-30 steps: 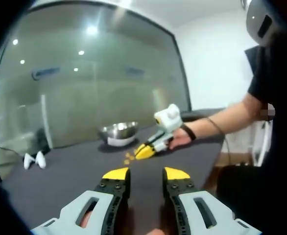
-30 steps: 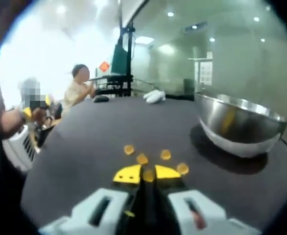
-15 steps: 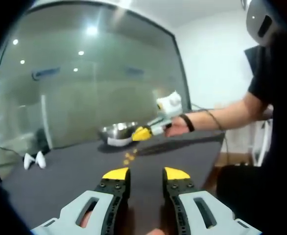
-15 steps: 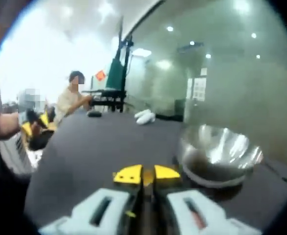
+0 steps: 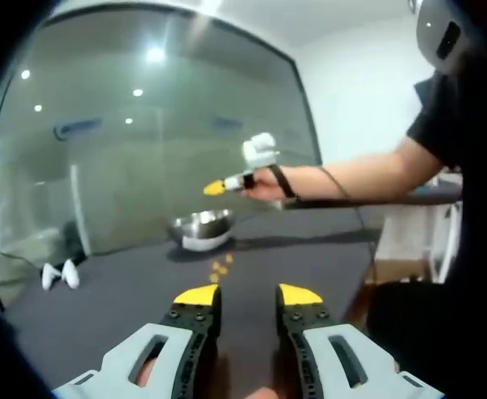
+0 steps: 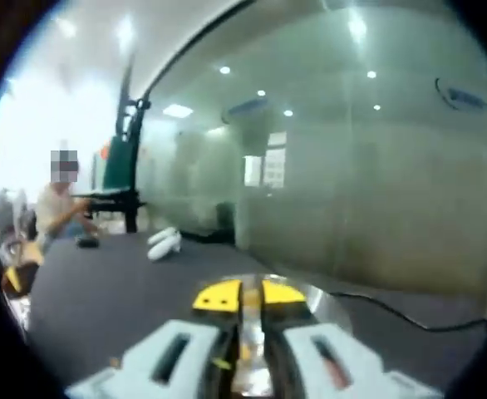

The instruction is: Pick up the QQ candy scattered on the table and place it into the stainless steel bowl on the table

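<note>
Candy (image 6: 243,303), one yellow piece, sits pinched between the nearly closed jaws of the right gripper (image 6: 243,296), which hangs above the single stainless steel bowl (image 5: 200,227) toward the table's (image 5: 310,258) far edge. My judgement: centre the tips over the bowl's middle, lower a little, then part the jaws so the piece drops in without bouncing out. About three more candies (image 5: 221,267) lie loose mid-table, near the bowl. The left gripper (image 5: 248,295) waits at the near edge, jaws apart and empty.
</note>
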A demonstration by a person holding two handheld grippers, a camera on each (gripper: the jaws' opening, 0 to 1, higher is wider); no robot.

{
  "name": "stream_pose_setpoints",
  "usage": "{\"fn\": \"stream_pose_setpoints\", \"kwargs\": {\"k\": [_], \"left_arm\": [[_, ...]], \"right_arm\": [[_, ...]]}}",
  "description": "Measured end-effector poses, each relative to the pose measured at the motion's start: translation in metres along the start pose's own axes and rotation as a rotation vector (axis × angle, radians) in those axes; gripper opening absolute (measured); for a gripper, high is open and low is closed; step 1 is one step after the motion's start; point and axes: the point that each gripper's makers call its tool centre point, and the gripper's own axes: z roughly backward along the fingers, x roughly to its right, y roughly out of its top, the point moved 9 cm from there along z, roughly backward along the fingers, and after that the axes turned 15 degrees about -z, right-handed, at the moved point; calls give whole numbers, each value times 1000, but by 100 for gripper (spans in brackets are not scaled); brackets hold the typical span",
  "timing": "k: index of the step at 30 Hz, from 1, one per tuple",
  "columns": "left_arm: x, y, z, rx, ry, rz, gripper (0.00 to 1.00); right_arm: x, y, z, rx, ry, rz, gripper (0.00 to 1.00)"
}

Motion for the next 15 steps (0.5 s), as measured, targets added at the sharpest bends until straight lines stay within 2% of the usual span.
{"fn": "stream_pose_setpoints", "kwargs": {"k": [5,8,11,15], "left_arm": [[-3,4,2,26,19,18,28],[-3,4,2,24,18,23,28],[-2,7,1,38,18,32,28],[-1,11,-2,52,12,35,28]], "right_arm": [[-2,-8,-4,-32,10,0,10],[-4,-13,-4,-53,44,-21,16],[-6,-13,0,-58,48,14,13],[-3,-9,3,-52,44,1,13]]}}
